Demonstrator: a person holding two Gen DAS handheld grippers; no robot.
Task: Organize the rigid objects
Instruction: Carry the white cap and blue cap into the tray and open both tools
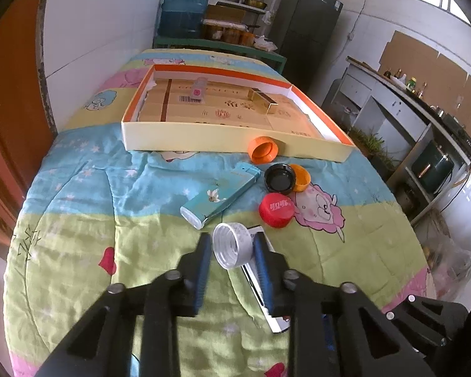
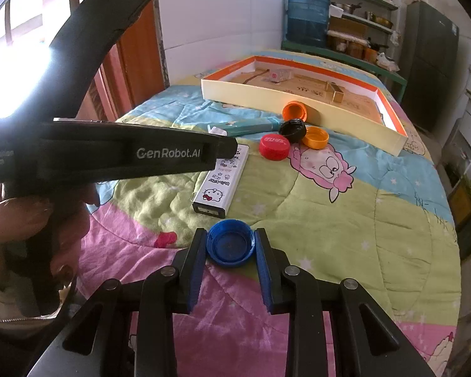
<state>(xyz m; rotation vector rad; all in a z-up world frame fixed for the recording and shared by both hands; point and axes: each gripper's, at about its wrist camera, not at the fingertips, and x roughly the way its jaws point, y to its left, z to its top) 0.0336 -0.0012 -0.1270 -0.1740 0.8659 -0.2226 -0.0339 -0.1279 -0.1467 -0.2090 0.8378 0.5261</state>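
Observation:
My left gripper (image 1: 232,238) is shut on a white threaded cap (image 1: 230,249), held tilted on its side above a white Hello Kitty box (image 1: 260,286). In the right wrist view my right gripper (image 2: 230,234) is shut on a blue cap (image 2: 230,248), open side up, just over the quilt. On the quilt farther out lie a teal lighter-shaped box (image 1: 219,194), a red cap (image 1: 276,209), a black cap (image 1: 279,179) and two orange caps (image 1: 263,150) (image 1: 302,177). The cream and orange box tray (image 1: 235,143) holds a gold box (image 1: 262,100) and a small pink box (image 1: 197,89).
A cartoon-print quilt (image 1: 78,220) covers the table. A person's hand (image 2: 31,213) holds the left gripper's black body (image 2: 125,154) across the left of the right wrist view. A shelf with a blue water jug (image 1: 185,6), a dark fridge (image 1: 304,28) and a counter (image 1: 408,103) stand beyond.

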